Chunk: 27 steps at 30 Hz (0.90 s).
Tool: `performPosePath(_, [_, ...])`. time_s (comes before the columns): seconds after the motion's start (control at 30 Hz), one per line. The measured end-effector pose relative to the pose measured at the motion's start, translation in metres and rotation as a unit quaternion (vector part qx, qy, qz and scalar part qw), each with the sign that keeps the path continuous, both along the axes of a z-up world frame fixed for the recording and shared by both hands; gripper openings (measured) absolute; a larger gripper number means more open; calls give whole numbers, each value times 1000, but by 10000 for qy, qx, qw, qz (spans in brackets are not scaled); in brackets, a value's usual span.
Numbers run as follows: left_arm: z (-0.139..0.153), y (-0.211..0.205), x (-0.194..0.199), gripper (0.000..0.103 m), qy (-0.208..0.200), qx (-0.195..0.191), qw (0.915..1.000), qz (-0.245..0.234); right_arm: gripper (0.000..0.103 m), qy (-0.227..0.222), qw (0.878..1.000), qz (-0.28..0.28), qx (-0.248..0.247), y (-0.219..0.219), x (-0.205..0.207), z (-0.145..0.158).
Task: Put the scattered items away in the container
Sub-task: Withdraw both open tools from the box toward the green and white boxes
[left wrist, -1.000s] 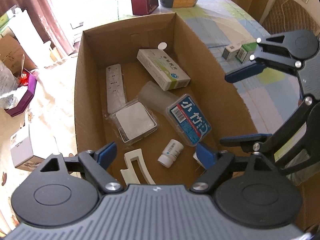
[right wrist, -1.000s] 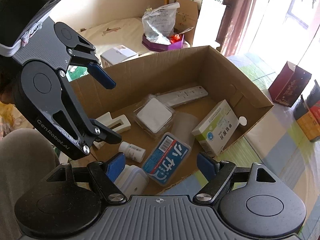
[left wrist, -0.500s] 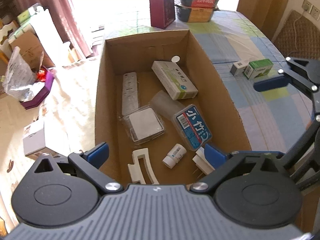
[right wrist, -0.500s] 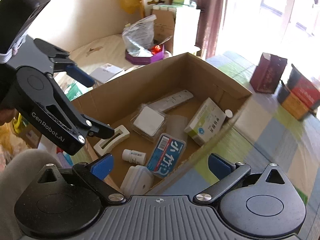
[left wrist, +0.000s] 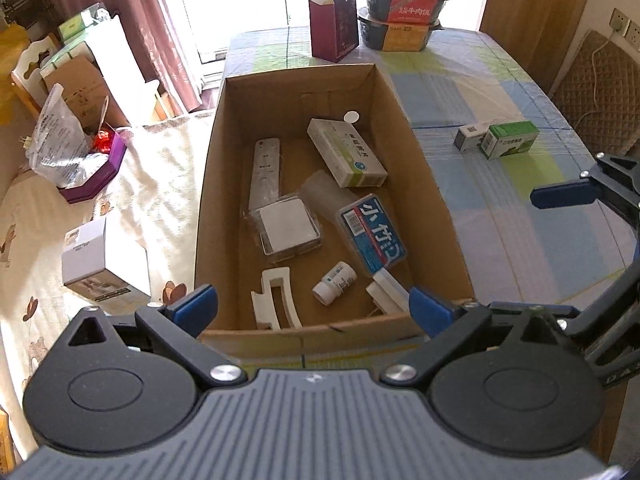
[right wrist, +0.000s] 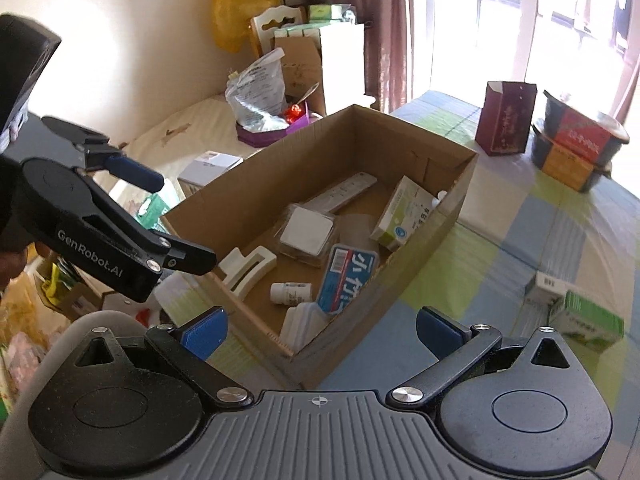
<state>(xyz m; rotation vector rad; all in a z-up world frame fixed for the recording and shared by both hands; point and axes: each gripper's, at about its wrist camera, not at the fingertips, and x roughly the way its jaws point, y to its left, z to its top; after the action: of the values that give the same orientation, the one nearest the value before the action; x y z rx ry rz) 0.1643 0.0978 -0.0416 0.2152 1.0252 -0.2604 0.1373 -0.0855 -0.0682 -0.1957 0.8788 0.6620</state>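
Plainly, both hand-held grippers, left (left wrist: 312, 306) and right (right wrist: 320, 330), hung released and empty above the open brown cardboard box (left wrist: 424, 184), which held most items, leaving two small cartons (left wrist: 498, 142) outside on the checked surface (left wrist: 520, 216)

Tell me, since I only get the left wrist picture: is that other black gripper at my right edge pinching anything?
Observer: No. The right wrist view shows the right gripper with its blue pads wide apart and nothing between them.
Operator: What is the white thing in the near corner of the brown cardboard box?
Observer: From that side its broad face shows: a white rounded plastic block, leaning in the corner.
Operator: Is there anything off to the side that I miss?
Observer: Yes, a yellow plastic bag against the cream wall.
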Motion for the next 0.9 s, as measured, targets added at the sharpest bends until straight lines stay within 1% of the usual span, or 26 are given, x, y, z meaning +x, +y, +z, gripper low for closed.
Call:
performPosePath(0.3, [6, -10, -31, 100, 76, -283, 9995, 120, 103, 26, 9995, -296, 106, -18, -20, 11])
performPosePath(0.63, [5, -29, -53, 100, 165, -323, 9993, 102, 103, 71, 9979, -634, 57, -47, -35, 16])
performPosePath(0.9, [3, -50, -59, 100, 204, -415, 9989, 32, 103, 112, 9958, -909, 26, -70, -46, 18])
